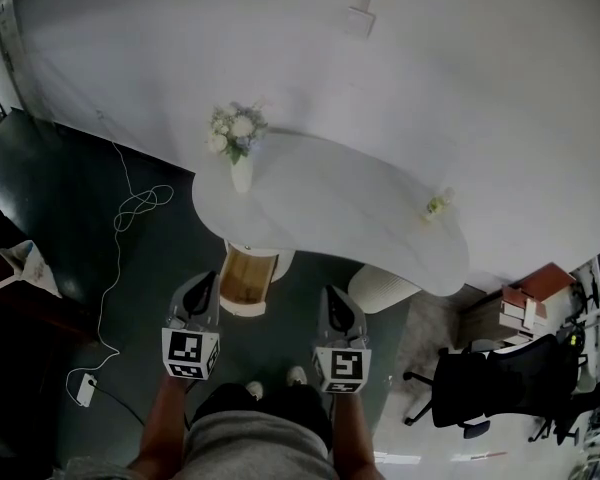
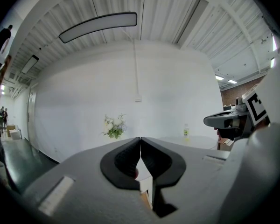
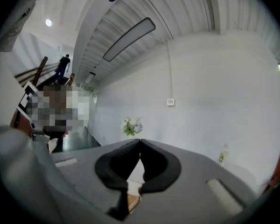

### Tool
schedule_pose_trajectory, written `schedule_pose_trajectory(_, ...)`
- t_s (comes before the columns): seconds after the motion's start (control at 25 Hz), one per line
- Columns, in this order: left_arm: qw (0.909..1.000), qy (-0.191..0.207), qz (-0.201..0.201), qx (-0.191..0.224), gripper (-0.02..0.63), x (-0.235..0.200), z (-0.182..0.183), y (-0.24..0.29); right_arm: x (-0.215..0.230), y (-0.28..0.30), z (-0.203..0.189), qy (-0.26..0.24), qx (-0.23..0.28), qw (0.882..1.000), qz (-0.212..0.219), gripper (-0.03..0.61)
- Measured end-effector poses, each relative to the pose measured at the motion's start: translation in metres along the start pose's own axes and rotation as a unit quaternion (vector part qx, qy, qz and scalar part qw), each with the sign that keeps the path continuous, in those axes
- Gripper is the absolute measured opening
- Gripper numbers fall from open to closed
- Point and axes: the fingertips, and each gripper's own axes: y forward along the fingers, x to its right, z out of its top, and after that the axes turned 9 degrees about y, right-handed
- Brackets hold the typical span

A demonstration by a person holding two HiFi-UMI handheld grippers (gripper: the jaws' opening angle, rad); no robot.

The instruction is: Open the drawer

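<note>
A small white unit with a wood-coloured front [image 1: 245,276] stands under the near edge of the white table [image 1: 360,218]; I cannot make out a drawer handle. My left gripper [image 1: 202,280] hovers just left of that unit, shut with nothing in it. My right gripper [image 1: 335,293] hangs to its right, also shut and empty. In the left gripper view the jaws [image 2: 140,139] meet at the tips, and a sliver of the wood front [image 2: 143,199] shows in the gap below them. The right gripper view shows the same: jaws [image 3: 140,140] touching, wood [image 3: 133,200] beneath.
A vase of flowers [image 1: 237,138] and a small bottle [image 1: 438,205] stand on the table. A white ribbed pedestal [image 1: 380,288] sits under its right part. A white cable [image 1: 120,228] with a power strip [image 1: 84,388] lies on the dark floor at left. A black office chair [image 1: 480,383] and boxes [image 1: 525,303] are at right.
</note>
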Motion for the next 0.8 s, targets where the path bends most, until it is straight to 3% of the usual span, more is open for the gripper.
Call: schedule_pose_trajectory(0.8,1.0,0.003,-0.008,-0.003,0.011,0.01,-0.001,-0.007,0.001,-0.013,-0.003,0.001,-0.001,1.0,-0.003,0.003)
